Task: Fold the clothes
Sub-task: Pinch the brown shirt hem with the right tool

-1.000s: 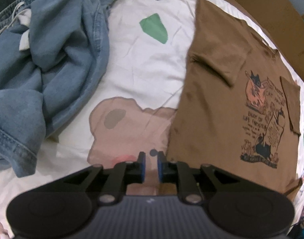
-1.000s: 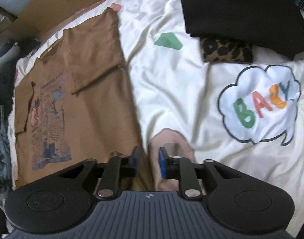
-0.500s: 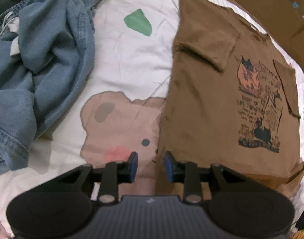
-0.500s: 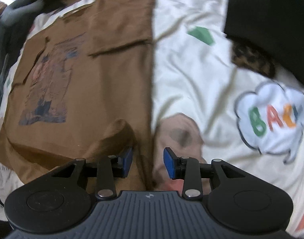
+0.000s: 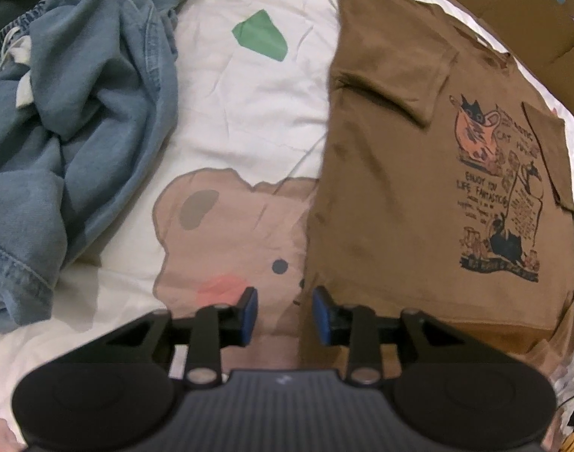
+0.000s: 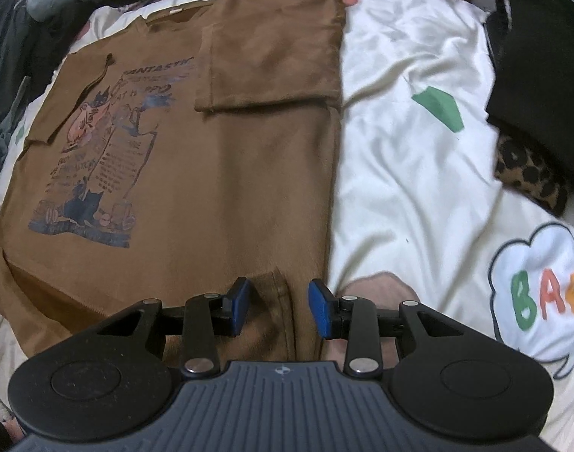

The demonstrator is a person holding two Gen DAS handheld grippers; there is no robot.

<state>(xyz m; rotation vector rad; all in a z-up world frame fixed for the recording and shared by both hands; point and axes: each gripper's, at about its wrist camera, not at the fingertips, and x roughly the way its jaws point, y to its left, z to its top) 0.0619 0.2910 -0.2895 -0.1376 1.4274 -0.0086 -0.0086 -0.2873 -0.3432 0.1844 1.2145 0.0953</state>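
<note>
Bedding [image 5: 249, 105], white and softly creased with a printed bear and green patch, leaves an open strip between crumpled blue denim [image 5: 79, 120] and the flat brown T-shirt [image 6: 230, 173], whose sleeves are folded inward and side edge runs straight. Left gripper [image 5: 283, 310] straddles that shirt's edge, jaws apart; right gripper [image 6: 277, 307] hovers over its hem corner, jaws apart, gripping nothing.

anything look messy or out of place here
The brown t-shirt lies flat with both sleeves folded in, but the blue denim garment beside it sits crumpled in a heap, unfolded. The shirt's bottom hem is rumpled too.
</note>
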